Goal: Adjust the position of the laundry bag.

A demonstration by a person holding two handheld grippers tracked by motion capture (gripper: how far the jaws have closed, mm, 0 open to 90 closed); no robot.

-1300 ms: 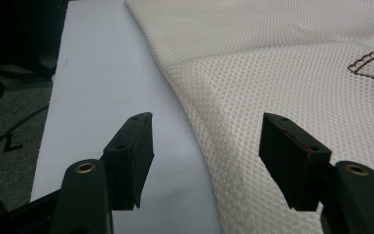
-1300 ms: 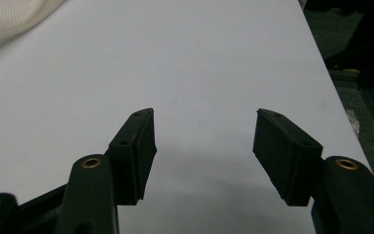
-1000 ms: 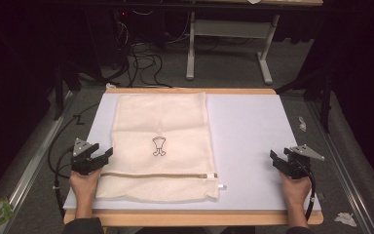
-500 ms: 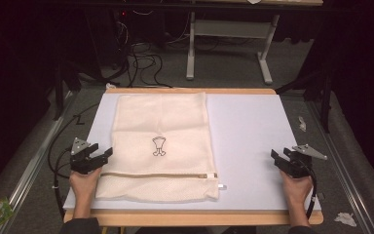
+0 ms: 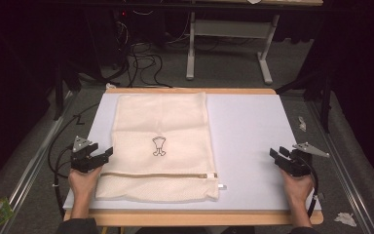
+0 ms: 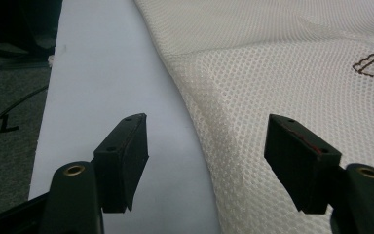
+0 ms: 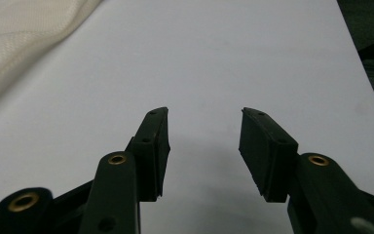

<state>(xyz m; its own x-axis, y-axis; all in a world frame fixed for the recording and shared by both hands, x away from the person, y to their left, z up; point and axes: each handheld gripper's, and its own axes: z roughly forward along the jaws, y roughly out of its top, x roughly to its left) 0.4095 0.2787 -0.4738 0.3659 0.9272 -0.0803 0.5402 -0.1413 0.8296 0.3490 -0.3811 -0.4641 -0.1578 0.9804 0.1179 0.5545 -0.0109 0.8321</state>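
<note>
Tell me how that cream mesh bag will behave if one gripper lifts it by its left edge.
The mesh bag lies flat and thin with soft ripples at its edge, so it will probably droop and fold rather than hold its shape. The open weave looks light, yet the zipper end may hang lower. The left gripper, open astride the edge, should find the mesh easy to pinch.

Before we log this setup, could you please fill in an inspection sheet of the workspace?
Surface: white table top with a wooden edge, bare to the right of the bag.
Job's things: cream mesh bag lying flat, zip near the front edge, small dark emblem in the middle.
Clutter: nothing seen on the table.
Grippers: left gripper open at the bag's left edge, jaws just been opening; right gripper open over bare table, jaws just been closing, nothing between them.
Cables: black cables on the floor behind the table.
Surroundings: grey floor, paper scraps at right.
</note>
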